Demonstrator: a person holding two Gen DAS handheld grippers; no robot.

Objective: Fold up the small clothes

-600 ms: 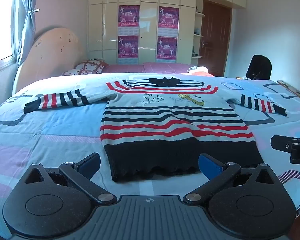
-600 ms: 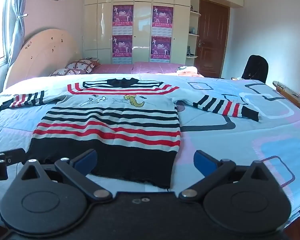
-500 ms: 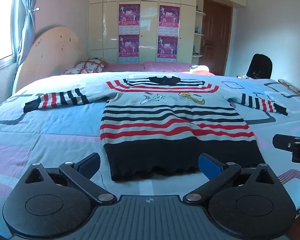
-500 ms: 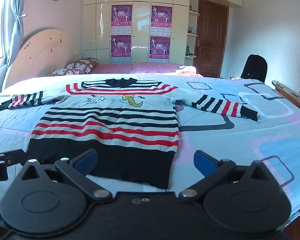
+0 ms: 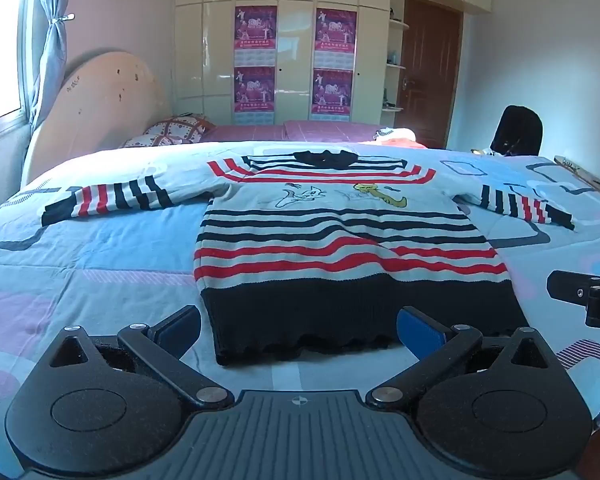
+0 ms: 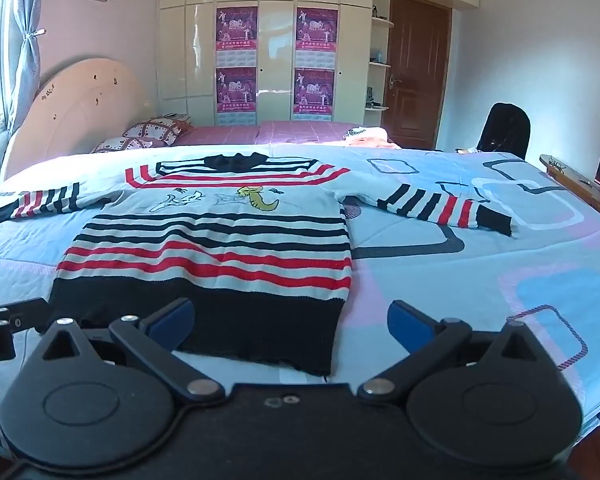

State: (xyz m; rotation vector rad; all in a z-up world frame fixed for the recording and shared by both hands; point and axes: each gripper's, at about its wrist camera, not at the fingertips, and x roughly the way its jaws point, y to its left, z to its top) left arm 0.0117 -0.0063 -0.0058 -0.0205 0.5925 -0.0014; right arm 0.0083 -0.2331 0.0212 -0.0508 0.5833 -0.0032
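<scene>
You're at the very start, with the striped sweater (image 5: 340, 248) spread flat mid-frame on the bed (image 5: 100, 256) and your left gripper (image 5: 298, 330) and right gripper (image 6: 290, 320) both wide open and empty near its black hem, so next probably reach for a sleeve.
</scene>
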